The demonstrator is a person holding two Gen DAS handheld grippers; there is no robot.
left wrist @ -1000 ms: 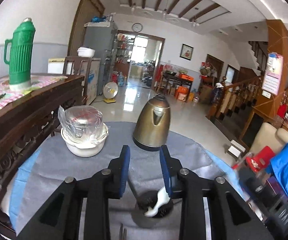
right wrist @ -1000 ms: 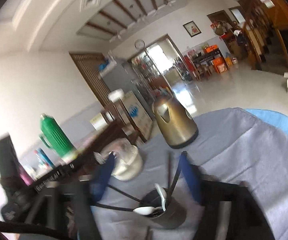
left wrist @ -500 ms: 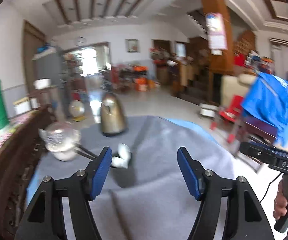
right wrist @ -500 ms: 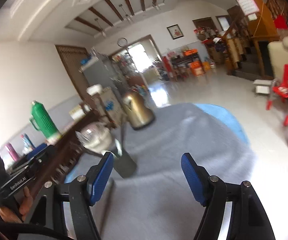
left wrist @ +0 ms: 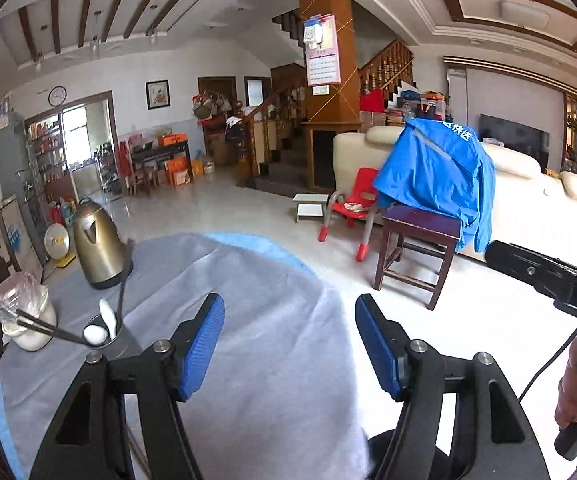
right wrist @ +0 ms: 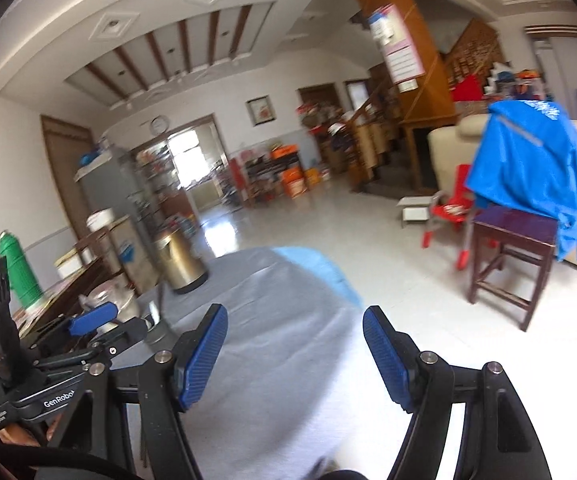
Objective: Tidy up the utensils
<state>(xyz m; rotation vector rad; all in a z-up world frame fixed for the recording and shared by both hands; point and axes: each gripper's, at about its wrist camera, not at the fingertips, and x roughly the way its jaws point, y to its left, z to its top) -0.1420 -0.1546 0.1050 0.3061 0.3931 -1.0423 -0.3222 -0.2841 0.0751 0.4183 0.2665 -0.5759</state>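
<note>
Both tongs, left gripper (left wrist: pixel 288 340) and right gripper (right wrist: pixel 294 354), gape wide, empty, over grey cloth (left wrist: pixel 248 320). Utensil cup (left wrist: pixel 102 334), jar (left wrist: pixel 24 320), kettle (left wrist: pixel 98 254) far left.

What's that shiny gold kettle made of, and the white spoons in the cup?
The bronze-gold kettle looks like brushed metal: it has a soft sheen with light streaks. The white spoons look like glazed ceramic, smooth and glossy, though they might be plastic.

The utensil cup (right wrist: pixel 156 326) is blurred and half hidden behind the left claw (right wrist: pixel 100 320).
</note>
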